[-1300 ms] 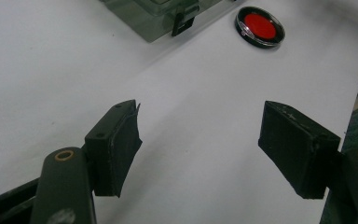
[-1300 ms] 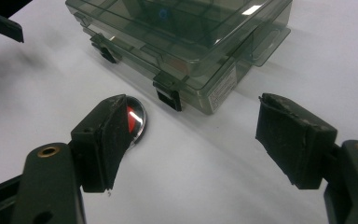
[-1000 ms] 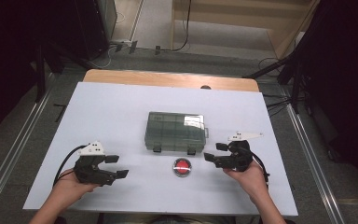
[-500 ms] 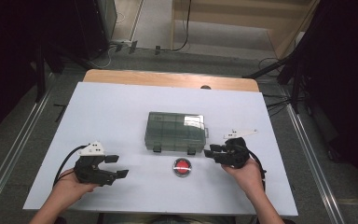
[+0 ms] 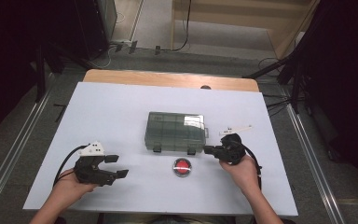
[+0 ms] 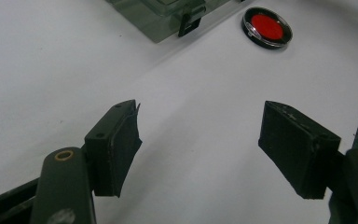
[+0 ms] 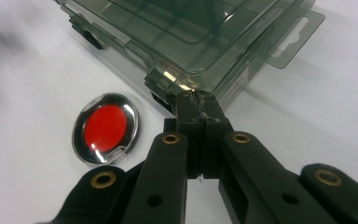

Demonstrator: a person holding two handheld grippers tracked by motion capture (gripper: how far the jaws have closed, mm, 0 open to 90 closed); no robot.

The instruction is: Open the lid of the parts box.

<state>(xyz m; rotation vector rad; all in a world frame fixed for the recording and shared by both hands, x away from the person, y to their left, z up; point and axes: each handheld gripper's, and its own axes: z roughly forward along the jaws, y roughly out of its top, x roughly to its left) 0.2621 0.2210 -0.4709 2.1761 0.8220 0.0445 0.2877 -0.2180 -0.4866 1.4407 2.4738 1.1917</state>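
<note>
1. Compartment box [image 5: 176, 132], smoky clear plastic with its lid down, lies mid-counter, just ahead of the right hand-held gripper [image 5: 213, 150] and well ahead and to the right of the left one.
2. Left hand [image 5: 72, 181] rests at the near edge of the counter [image 5: 121, 102], holding the left hand-held gripper [image 5: 116, 166] low and pointing to its right; in the left gripper view its jaws stand wide apart with bare white surface between them.
3. Right hand [image 5: 241, 170] comes in from the near edge, angled toward the box; the right hand-held gripper's jaws are pressed together with nothing between them, tips at the box's near right corner beside a latch [image 7: 165, 79]. I cannot tell whether they touch it.
4. Round red-centred disc [image 5: 182, 166] with a shiny rim lies flat just left of the right hand-held gripper, between the two hands and near the box's front edge.
5. Small white piece [image 5: 235, 129] lies just beyond the right hand-held gripper.
6. Beyond the box, open white surface runs to the far wooden edge [image 5: 168, 79]; wide room lies ahead of the left hand-held gripper too.
</note>
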